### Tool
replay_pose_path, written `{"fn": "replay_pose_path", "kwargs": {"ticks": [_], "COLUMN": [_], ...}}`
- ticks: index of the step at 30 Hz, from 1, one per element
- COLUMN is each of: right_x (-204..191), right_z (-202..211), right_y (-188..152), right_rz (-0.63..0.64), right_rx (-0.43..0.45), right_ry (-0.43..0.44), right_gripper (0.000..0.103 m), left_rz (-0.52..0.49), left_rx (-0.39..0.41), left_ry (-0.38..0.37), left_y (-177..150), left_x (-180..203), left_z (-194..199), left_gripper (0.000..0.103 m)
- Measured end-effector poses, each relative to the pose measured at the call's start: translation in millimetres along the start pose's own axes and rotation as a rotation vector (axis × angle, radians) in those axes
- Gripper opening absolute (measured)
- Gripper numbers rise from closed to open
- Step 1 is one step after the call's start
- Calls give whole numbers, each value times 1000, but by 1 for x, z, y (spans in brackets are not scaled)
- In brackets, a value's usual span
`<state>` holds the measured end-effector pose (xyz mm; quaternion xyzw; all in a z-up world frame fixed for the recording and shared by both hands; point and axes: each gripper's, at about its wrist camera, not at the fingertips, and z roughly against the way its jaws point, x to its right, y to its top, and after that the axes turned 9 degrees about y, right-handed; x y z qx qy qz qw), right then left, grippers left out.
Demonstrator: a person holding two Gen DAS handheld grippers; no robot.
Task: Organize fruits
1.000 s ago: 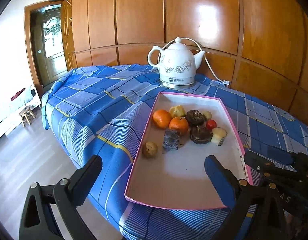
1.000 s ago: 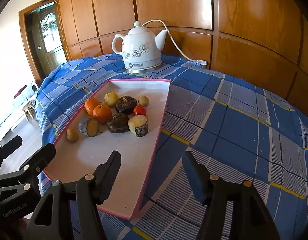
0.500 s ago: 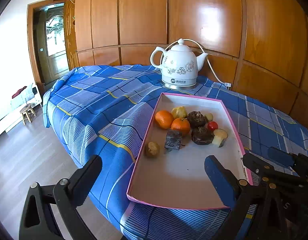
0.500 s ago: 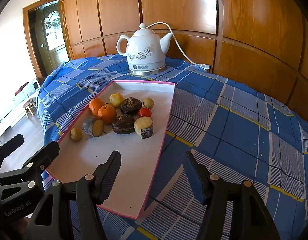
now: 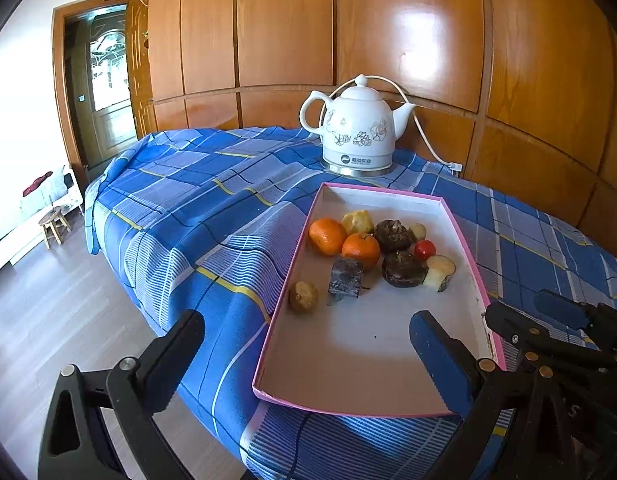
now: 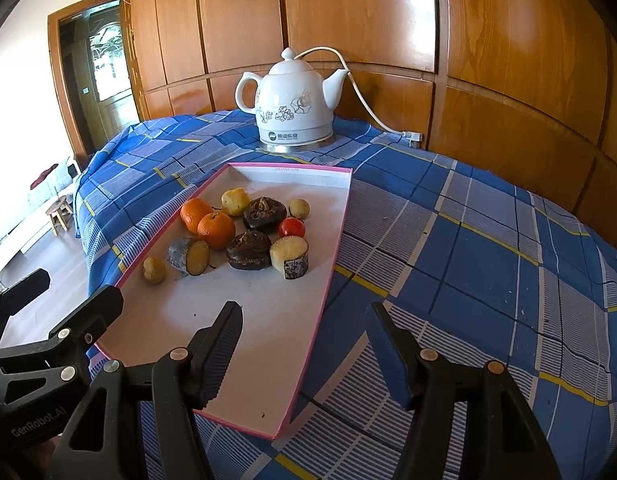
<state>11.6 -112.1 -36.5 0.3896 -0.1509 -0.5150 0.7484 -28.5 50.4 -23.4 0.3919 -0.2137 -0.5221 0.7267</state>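
Observation:
A shallow white tray with a pink rim (image 5: 364, 364) (image 6: 276, 344) lies on the blue plaid cloth. In it sit two oranges (image 5: 327, 236) (image 6: 215, 230), a yellow fruit (image 5: 357, 222) (image 6: 235, 201), a small red tomato (image 5: 424, 249) (image 6: 291, 227), two dark brown lumps (image 5: 402, 269) (image 6: 248, 255), cut root pieces (image 5: 345, 278) (image 6: 290, 257) and a small tan fruit (image 5: 303, 297) (image 6: 154, 269). My left gripper (image 5: 306, 354) is open and empty over the tray's near left edge. My right gripper (image 6: 304, 344) is open and empty over the tray's near right corner.
A white flowered electric kettle (image 5: 358, 132) (image 6: 294, 104) stands behind the tray with its cord running to the wooden wall panels. The table's left edge drops to a wooden floor with a small stool (image 5: 54, 224). A doorway is at far left.
Both grippers have drawn back and a little upward, so the tray and kettle sit slightly farther off. Both jaws stay open. Nothing on the tray has moved.

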Motion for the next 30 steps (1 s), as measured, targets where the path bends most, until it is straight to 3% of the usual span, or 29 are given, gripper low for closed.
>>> {"fn": "replay_pose_path", "kwargs": {"ticks": [30], "right_x": [13], "right_z": [2], "right_y": [4], "right_rz": [-40], "right_rx": [0], "right_ry": [10], "right_gripper": [65], "left_rz": [-10], "left_rx": [10], "left_ry": [-7], "left_y": [0], "left_x": [-2], "left_z": [-1], "left_gripper": [103]}}
